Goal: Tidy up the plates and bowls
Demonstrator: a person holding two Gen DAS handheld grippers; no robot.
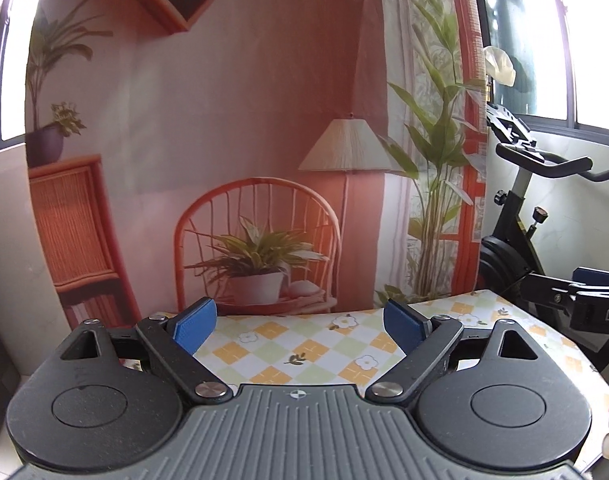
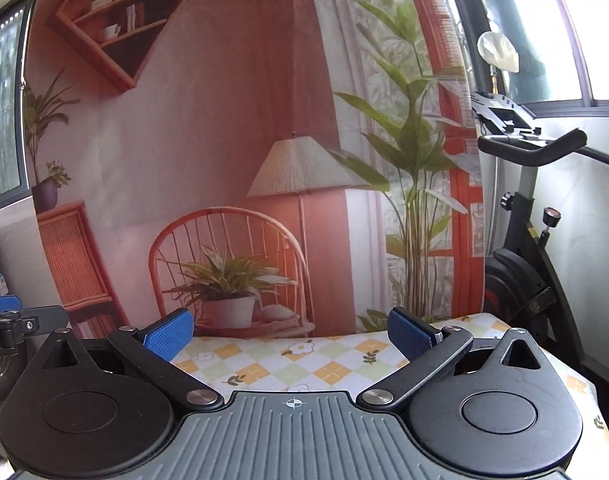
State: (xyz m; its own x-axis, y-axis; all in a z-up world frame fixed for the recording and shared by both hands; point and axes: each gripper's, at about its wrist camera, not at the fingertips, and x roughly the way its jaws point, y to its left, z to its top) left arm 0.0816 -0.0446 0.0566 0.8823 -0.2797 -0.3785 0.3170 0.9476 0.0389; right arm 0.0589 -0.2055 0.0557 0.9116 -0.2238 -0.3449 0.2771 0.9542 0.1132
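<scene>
In the left wrist view, the left gripper (image 1: 300,326) is held level above the tabletop (image 1: 304,356), and its two blue pads stand wide apart with nothing between them. No plate and no bowl shows in this view; only the checked cloth with small flowers is seen under the pads. At the right edge the right gripper (image 1: 584,296) enters from the side, near the far corner of the tabletop. Behind hangs a printed backdrop (image 1: 232,140) with a chair, a lamp and plants, and to the right of it stands an exercise bike (image 1: 520,216) before a window.

In the right wrist view, the right gripper (image 2: 292,334) is also spread wide and empty, above the same cloth. The left gripper (image 2: 8,320) shows at the left edge, but its opening cannot be read from here. Again no dishes are visible, so I cannot say where the plates and bowls are.

I judge that no grasp is in hand at this moment. The next move probably calls for tilting both grippers downward or turning them, to bring the dishes into sight before any approach.
</scene>
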